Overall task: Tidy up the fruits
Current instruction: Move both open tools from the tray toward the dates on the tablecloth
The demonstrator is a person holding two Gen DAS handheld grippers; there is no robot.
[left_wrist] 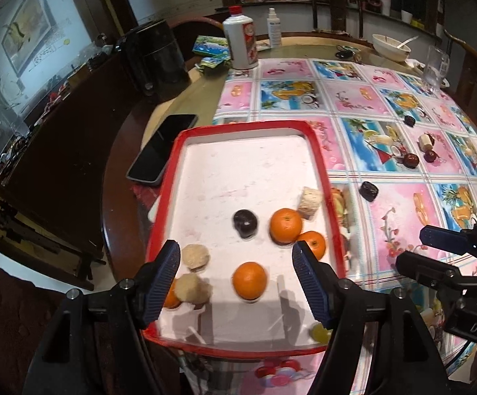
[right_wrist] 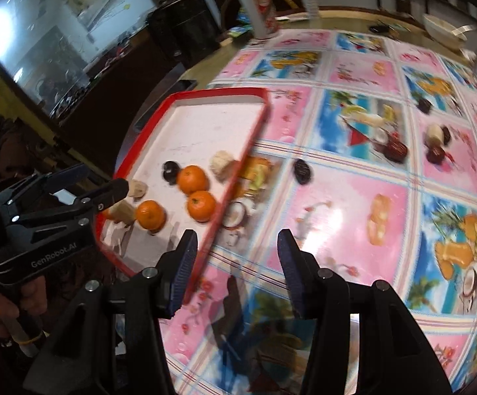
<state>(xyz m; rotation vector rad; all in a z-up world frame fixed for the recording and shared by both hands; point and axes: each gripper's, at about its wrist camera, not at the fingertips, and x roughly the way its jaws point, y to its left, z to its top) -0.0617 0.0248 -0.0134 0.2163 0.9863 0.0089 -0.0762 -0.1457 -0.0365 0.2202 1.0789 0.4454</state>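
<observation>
Both the left claw (left_wrist: 235,279) and right claw (right_wrist: 235,273) gape wide and empty, while the red-rimmed white tray (left_wrist: 319,151) holds several oranges, and dark round fruits (left_wrist: 411,160) wait on the patterned tabletop (left_wrist: 403,210) toward two o'clock.

I see a red-rimmed white rectangular tray (left_wrist: 317,151) holding three round orange mandarins (left_wrist: 249,279), a fourth partly hidden, three pale beige lumpy fruits (left_wrist: 195,256), one dark purple plum (left_wrist: 245,223), and what may be a green grape (left_wrist: 320,333). Right of the tray, more dark fruits (left_wrist: 368,191) lie scattered on the tablecloth.
</observation>
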